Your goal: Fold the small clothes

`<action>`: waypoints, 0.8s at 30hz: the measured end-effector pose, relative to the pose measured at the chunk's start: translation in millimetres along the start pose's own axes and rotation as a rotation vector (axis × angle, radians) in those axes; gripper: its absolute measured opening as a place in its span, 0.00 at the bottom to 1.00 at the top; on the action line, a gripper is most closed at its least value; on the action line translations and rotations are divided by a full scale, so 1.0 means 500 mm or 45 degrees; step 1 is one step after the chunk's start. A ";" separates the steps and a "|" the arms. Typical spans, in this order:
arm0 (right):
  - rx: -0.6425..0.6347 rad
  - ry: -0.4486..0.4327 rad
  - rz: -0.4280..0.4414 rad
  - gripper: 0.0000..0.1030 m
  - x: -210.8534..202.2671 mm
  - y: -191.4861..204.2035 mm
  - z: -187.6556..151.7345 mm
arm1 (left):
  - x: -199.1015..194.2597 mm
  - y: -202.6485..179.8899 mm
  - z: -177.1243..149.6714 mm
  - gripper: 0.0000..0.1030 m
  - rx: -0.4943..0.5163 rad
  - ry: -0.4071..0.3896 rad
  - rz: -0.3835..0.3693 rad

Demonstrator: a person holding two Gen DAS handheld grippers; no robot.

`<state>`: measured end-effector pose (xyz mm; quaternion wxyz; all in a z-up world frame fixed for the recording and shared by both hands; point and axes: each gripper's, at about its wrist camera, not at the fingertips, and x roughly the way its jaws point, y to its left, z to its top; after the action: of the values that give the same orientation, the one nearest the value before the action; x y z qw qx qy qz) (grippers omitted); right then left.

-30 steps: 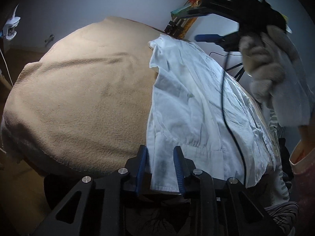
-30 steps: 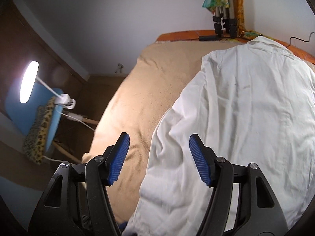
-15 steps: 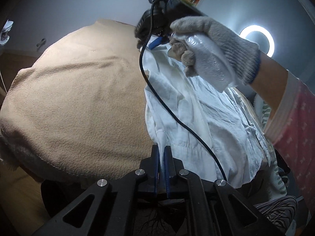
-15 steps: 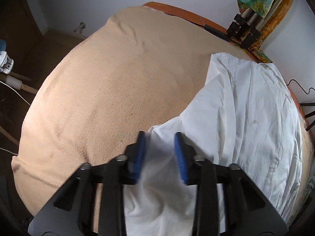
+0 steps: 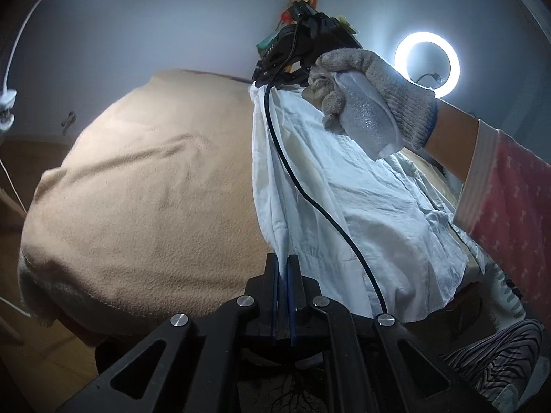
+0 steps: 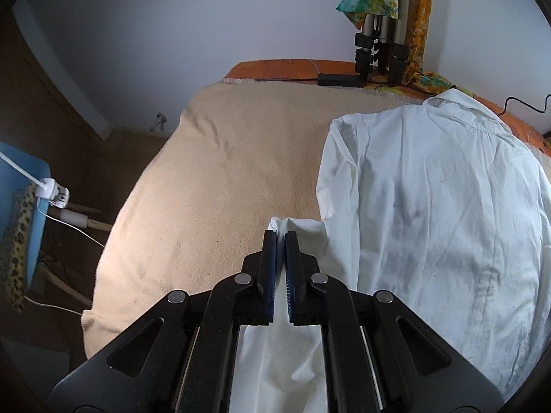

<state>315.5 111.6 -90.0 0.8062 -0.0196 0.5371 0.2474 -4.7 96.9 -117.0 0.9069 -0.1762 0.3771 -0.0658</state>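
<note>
A white collared shirt lies on a beige blanket, collar at the far end. My right gripper is shut on a fold of the shirt's left side and holds it raised over the blanket. In the left wrist view my left gripper is shut on the near left edge of the shirt. The right gripper, held by a gloved hand, grips the shirt's far left edge, and the edge hangs lifted between both grippers.
A tripod with coloured cloths stands at the far edge of the orange mattress. A lit ring light is at the right. A blue chair with a leopard cushion and a clip lamp stand left of the bed.
Both grippers have closed on the shirt's left edge: the left by half a second ago, the right since. The edge has lifted off the blanket.
</note>
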 end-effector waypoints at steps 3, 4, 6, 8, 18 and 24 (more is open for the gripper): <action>0.024 -0.039 0.041 0.05 -0.038 -0.016 -0.009 | -0.007 -0.028 0.003 0.01 0.065 -0.022 0.011; 0.030 -0.060 0.053 0.05 -0.053 -0.027 -0.011 | -0.009 -0.039 0.003 0.01 0.089 -0.029 0.012; 0.051 -0.091 0.067 0.05 -0.079 -0.050 -0.018 | -0.012 -0.059 0.006 0.01 0.127 -0.039 0.005; 0.074 -0.110 0.070 0.05 -0.097 -0.076 -0.023 | -0.012 -0.076 0.009 0.01 0.157 -0.043 -0.006; 0.189 -0.149 0.024 0.05 -0.146 -0.217 -0.068 | 0.020 -0.188 0.016 0.01 0.313 -0.009 -0.071; 0.261 -0.143 0.001 0.05 -0.144 -0.298 -0.101 | 0.055 -0.238 0.011 0.01 0.357 0.042 -0.109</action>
<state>313.3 -61.3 -82.9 0.8327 0.0771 0.5135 0.1923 20.3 -19.0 -87.9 0.9127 -0.0628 0.3710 -0.1594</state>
